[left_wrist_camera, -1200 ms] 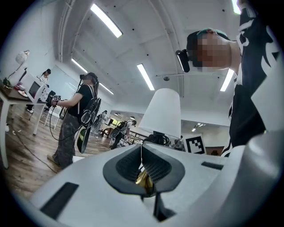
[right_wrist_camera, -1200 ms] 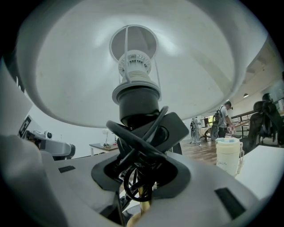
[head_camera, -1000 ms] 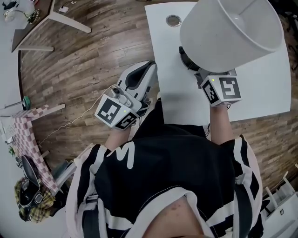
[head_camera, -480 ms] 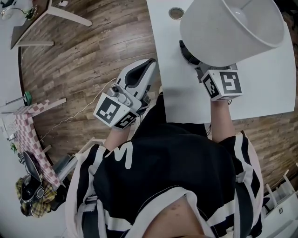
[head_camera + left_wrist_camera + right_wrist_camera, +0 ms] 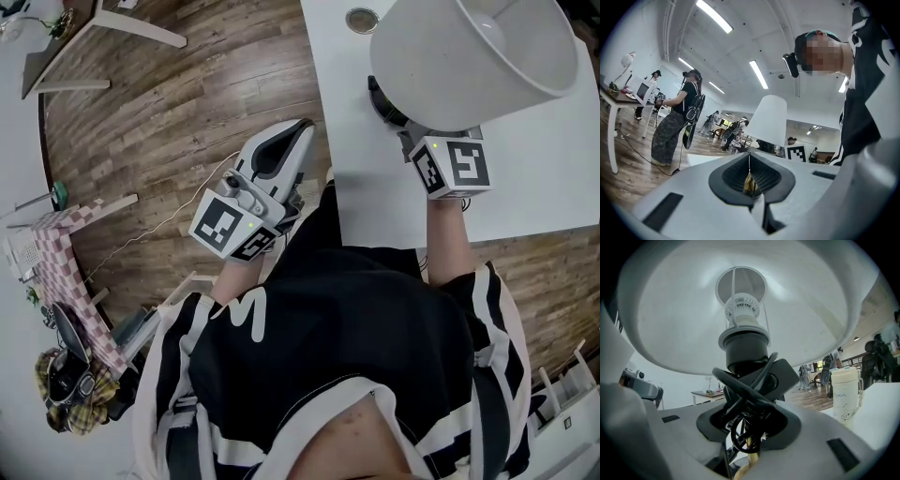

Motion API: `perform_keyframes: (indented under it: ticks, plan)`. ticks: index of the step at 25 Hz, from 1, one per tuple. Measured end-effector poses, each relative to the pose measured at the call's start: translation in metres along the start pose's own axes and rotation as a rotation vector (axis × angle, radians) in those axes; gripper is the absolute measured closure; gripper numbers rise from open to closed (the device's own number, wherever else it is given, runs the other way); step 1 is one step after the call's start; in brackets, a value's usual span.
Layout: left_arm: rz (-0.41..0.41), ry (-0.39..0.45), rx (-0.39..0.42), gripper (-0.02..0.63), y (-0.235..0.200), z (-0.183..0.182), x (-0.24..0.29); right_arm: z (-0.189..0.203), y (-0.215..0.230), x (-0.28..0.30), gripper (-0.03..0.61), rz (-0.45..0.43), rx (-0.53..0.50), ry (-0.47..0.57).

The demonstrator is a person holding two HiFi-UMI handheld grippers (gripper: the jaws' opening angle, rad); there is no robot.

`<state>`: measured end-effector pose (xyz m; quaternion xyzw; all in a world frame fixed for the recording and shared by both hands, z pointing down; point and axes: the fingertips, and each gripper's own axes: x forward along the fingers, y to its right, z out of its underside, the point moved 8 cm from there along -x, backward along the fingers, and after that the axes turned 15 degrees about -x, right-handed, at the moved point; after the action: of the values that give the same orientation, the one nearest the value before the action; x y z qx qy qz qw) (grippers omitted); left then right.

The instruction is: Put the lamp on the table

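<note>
The lamp (image 5: 469, 61) hung tilted above the white tabletop (image 5: 525, 187), its wide white shade (image 5: 661, 319) turned toward the person's head. Whether its dark foot touched the surface could not be told. The right tongs (image 5: 412, 141) were clenched on the lamp below the shade, their jaws around the black stem and a bundle of looped black cord (image 5: 745, 404).

Beyond the lamp, near the tabletop's far edge, stood a white cup (image 5: 845, 394) on the same bare surface.

Left of the lamp, off the tabletop's edge, the left tongs (image 5: 302, 131) hovered over the brown wood-plank floor (image 5: 187, 112), their jaws pressed together with nothing between them.

Farther left of the lamp a small stand draped in pink checkered cloth (image 5: 61, 253) stood on the floor, with a white-legged desk (image 5: 122, 23) beyond it. The left gripper view showed an open hall with long ceiling lights (image 5: 712, 16) and other people (image 5: 675, 122) standing at desks.
</note>
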<state>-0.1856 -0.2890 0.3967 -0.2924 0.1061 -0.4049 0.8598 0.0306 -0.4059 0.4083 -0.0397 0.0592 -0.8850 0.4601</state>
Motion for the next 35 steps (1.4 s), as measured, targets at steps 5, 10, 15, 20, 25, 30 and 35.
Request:
perform_keyframes:
  ticks: [5,10,15,20,25,30,35]
  plan:
    - [0.004,-0.004,-0.005,0.606,-0.005,-0.001,0.003,0.004,-0.002,0.004,0.43,0.004,-0.005,0.005]
    - [0.017,-0.009,-0.01,0.606,-0.007,-0.001,0.007,0.005,-0.004,0.008,0.43,0.002,-0.023,0.013]
    - [0.027,-0.005,-0.015,0.606,-0.006,0.0,0.009,0.007,-0.004,0.007,0.43,0.003,-0.029,0.023]
    - [0.029,0.0,-0.022,0.606,-0.01,-0.002,0.012,0.007,-0.003,0.008,0.43,0.007,-0.032,0.032]
    - [0.04,0.004,-0.021,0.606,-0.01,0.001,0.008,0.012,-0.005,0.003,0.43,0.02,-0.041,0.037]
    - [0.051,0.009,-0.02,0.606,-0.007,-0.004,0.004,0.014,-0.007,0.003,0.43,-0.019,-0.047,0.008]
    - [0.08,0.003,-0.011,0.607,-0.009,-0.006,0.009,0.022,-0.01,0.004,0.428,0.0,-0.037,-0.016]
